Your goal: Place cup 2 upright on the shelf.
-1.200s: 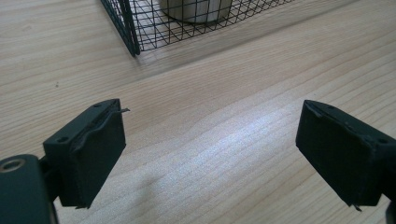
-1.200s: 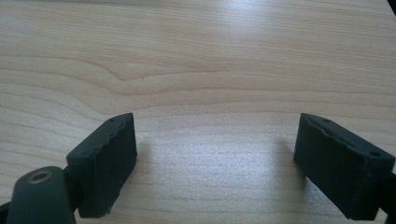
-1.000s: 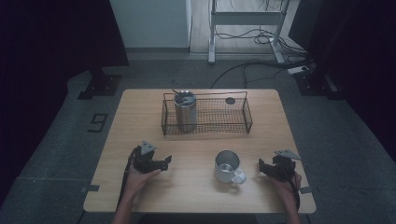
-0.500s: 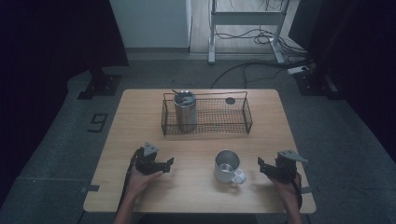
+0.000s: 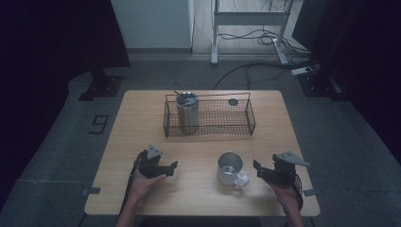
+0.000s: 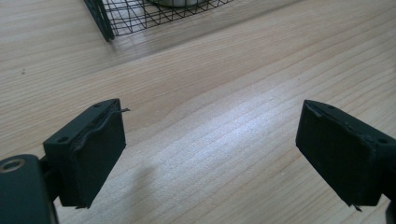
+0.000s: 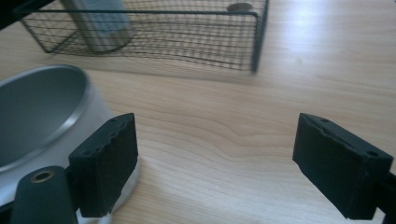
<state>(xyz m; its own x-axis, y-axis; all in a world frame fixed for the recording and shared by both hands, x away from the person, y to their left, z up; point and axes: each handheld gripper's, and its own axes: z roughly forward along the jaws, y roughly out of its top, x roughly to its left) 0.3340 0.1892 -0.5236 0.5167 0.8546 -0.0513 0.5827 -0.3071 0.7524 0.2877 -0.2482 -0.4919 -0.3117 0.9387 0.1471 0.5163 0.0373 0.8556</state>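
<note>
Right claw [image 5: 259, 168] nearer mug [image 5: 230, 168] now

From above, the room around me is dim and bluish, its edges sinking into near black; only the wooden table [image 5: 198, 142] catches moderate light, and detail there is soft and grainy. Along my own jaws the wood looks far brighter, with a pale sheen across the grain in the left gripper view. My right camera blurs the wire basket [image 7: 154, 32] and the near metal mug [image 7: 42, 107].
</note>
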